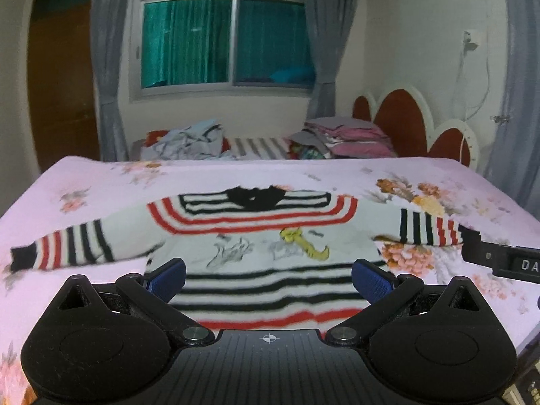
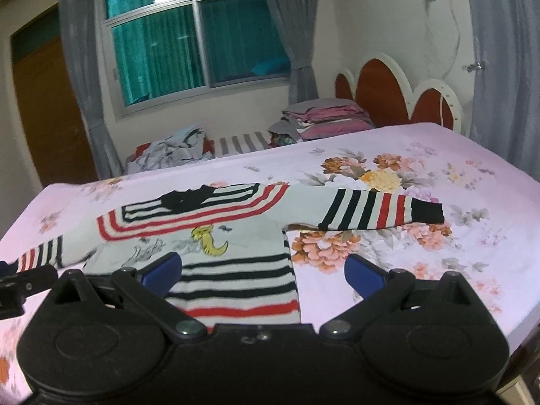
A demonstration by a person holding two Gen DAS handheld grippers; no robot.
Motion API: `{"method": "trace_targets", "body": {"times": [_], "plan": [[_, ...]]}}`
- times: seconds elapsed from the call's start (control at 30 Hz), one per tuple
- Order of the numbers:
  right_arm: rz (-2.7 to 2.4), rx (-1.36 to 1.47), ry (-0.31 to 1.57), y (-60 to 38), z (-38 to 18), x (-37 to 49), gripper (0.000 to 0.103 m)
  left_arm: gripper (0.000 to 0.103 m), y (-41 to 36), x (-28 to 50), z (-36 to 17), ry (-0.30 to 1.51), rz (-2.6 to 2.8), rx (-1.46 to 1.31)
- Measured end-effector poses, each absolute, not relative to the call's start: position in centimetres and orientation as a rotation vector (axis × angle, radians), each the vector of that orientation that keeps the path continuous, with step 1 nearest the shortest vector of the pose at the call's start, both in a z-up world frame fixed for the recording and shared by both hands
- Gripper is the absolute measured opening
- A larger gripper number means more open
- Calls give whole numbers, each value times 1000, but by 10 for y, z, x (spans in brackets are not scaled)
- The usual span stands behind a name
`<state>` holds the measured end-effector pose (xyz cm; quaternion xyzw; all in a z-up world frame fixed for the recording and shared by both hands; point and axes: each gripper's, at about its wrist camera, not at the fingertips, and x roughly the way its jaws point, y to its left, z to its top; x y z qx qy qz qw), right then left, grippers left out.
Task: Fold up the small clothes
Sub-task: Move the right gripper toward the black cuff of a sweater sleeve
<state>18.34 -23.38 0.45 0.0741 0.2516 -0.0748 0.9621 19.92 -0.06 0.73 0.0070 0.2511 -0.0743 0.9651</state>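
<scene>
Bedding in pale pink, printed with flowers, is spread over the bed, which fills most of both views. Behind it, a window backed by green curtain is framed by grey drapes, and a scalloped red headboard is seen at the right. At the far edge of the bed a crumpled heap of clothes is left beside a neat stack of folded clothes.

On the pink sheet a striped sweater is laid flat, neck away from the cameras, with both sleeves stretched out sideways; black and red bands cross its white body, and a small yellow figure is printed on the chest, though its outline is too blurred to be made out.

The left gripper is held low over the sweater's hem, its blue pads spread wide apart with nothing between them. The right gripper is likewise spread and empty, positioned over the hem's right corner, one pad above the knit and the other above bare sheet. Each gripper's tip is glimpsed at the edge of the other's view.
</scene>
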Motion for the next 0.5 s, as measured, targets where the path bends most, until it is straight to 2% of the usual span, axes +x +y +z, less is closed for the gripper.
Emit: {"method": "trace_targets", "body": {"times": [0.17,0.5], "plan": [[-204,164,489,-239,7,206,100,103,5,236,6,523,-185,20],[-350,206,494,-304,-3,234,77,103,-26,287,-24,526,-196,49]]}}
